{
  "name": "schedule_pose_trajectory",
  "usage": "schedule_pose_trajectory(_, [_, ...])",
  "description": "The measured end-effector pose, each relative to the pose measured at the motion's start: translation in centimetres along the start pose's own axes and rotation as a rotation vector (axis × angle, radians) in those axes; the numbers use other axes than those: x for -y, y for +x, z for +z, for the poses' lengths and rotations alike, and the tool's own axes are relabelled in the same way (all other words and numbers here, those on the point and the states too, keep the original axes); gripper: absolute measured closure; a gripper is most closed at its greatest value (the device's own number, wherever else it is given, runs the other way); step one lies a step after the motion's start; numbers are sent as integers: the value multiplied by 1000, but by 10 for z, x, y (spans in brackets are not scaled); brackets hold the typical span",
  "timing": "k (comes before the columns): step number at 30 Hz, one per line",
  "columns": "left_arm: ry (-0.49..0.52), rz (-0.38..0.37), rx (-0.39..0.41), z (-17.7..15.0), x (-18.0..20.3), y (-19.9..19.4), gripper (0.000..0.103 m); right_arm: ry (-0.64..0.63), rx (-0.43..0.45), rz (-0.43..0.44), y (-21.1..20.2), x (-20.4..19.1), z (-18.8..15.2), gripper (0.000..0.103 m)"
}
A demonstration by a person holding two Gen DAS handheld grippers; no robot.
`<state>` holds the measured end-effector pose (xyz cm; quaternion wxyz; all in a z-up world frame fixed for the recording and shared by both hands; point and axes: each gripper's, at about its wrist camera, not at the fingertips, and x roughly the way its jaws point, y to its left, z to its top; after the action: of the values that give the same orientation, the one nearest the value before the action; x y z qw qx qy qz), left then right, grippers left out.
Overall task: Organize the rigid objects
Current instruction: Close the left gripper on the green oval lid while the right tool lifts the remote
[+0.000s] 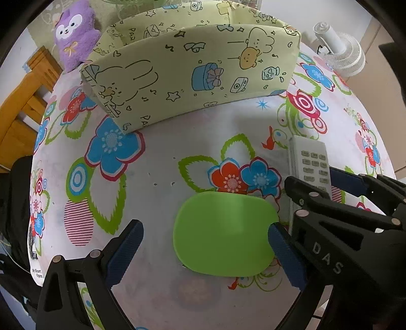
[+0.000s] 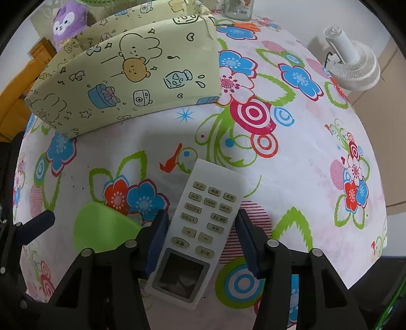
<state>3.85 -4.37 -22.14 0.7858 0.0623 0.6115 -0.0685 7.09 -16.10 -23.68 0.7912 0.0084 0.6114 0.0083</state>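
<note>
A flat green rounded lid point(image 1: 223, 233) lies on the flowered tablecloth, between the wide-open fingers of my left gripper point(image 1: 203, 243); its right edge meets the right finger. A white remote control point(image 2: 198, 228) lies on the cloth between the fingers of my right gripper point(image 2: 201, 236); the left finger touches its side and a gap shows at the right finger. The remote point(image 1: 310, 165) and the right gripper also show in the left wrist view. The green lid point(image 2: 101, 226) shows at the left in the right wrist view. A pale yellow cartoon-print storage box point(image 1: 192, 73) stands open-topped behind both.
A purple plush toy point(image 1: 74, 33) sits behind the box at the left. A white desk fan point(image 2: 352, 61) stands off the table's far right. A glass jar point(image 2: 237, 10) stands at the far edge. A wooden chair point(image 1: 22, 106) is at the left.
</note>
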Motion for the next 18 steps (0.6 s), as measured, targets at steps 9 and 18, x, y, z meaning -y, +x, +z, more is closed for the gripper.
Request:
schedule_pose_trajectory(9, [17, -28, -24, 0, 14, 5, 3, -32, 13, 19, -10, 15, 3, 54])
schedule_pose_trajectory(18, [24, -18, -55, -8, 29, 17, 4, -45, -5, 31, -4, 23, 4, 54])
